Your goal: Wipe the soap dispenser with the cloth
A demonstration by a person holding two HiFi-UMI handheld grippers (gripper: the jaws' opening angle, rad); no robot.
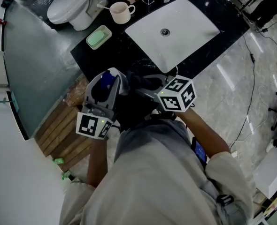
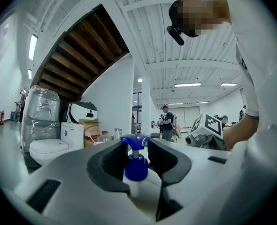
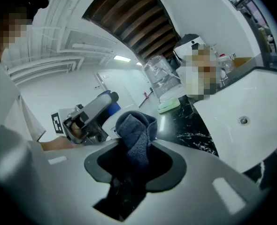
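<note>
Two tongs face each other just short of the table's (image 1: 111,50) near corner, and the wipe turns on the small gap between them.

Left tongs (image 2: 137,149) pinch the dispenser (image 2: 136,168). Its white body is clamped between them and the blue pump (image 2: 134,139) stands up in the gap. So the bottle's long axis runs upright, across the line the tongs point along. It is held in the air, not set on the table.

Right tongs (image 3: 137,146) are pressed together on the cloth (image 3: 134,128), a dark grey wad that bunches out past the tips.

In the right gripper view the dispenser lies ahead and to the left of the cloth, slightly higher. It is near but apart, with no contact that I can see. The head view agrees: bottle on the left, cloth just beside it on the right.

My judgement is that the right tongs are the ones to move. They would carry the cloth leftward onto the bottle's bare flank, then stroke up and down along the upright axis.

The left tongs cover part of the body, so only the pump and the side facing the cloth look open to wipe. A hard sideways push might twist the bottle in its grip.
</note>
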